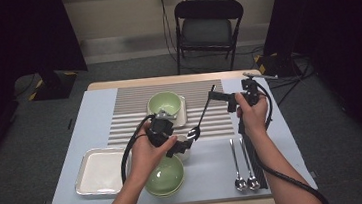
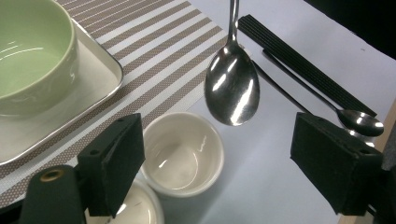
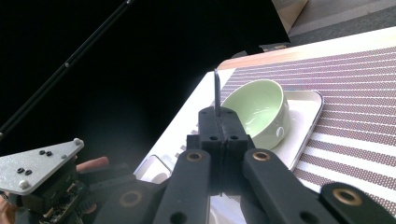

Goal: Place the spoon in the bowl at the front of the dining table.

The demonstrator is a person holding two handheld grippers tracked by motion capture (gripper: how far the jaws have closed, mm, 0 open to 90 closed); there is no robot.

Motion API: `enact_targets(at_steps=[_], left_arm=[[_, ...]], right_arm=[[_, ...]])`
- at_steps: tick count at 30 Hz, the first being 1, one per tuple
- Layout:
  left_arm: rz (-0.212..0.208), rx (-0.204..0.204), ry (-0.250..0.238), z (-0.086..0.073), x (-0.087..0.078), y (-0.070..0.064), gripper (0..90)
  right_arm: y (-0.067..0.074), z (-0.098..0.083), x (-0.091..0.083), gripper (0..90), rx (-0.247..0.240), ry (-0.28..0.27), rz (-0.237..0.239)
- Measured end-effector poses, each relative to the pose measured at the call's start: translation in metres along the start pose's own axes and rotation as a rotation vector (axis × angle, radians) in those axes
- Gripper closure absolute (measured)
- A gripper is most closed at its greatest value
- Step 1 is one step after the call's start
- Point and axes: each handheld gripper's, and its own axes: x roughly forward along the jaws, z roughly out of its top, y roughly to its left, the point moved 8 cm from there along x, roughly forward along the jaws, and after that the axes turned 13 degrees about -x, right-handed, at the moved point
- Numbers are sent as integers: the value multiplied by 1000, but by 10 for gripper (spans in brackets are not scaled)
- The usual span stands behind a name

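My right gripper (image 1: 214,96) is shut on the handle of a steel spoon (image 1: 201,115), which hangs slanting down to the left. In the right gripper view the jaws (image 3: 218,122) are pressed together, with the handle's end sticking up above them. The spoon's bowl (image 2: 232,86) hangs just above and beyond a small white cup (image 2: 182,154). My left gripper (image 2: 224,163) is open, one jaw at each side of that cup and nothing between its pads. In the high view, my left gripper (image 1: 183,144) hovers above the near green bowl (image 1: 165,176).
A second green bowl (image 1: 165,103) sits in a small white tray (image 1: 182,113) on the striped mat (image 1: 129,112). An empty white tray (image 1: 100,171) lies at the front left. Two spoons (image 1: 236,167) and a black ribbed strip (image 1: 258,167) lie at the right. Another white cup (image 2: 135,207) stands beside the first.
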Motion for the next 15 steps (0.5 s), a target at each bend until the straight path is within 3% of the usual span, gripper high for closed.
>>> enact_targets(at_steps=[10,15], left_arm=[[5,-26,-5,-5,-11,12,172],[9,-17,-15,-6,-16,18,172]], right_arm=[[-2,3,3,900,2,-5,-11],[-4,5,7,900,3,-5,-10]])
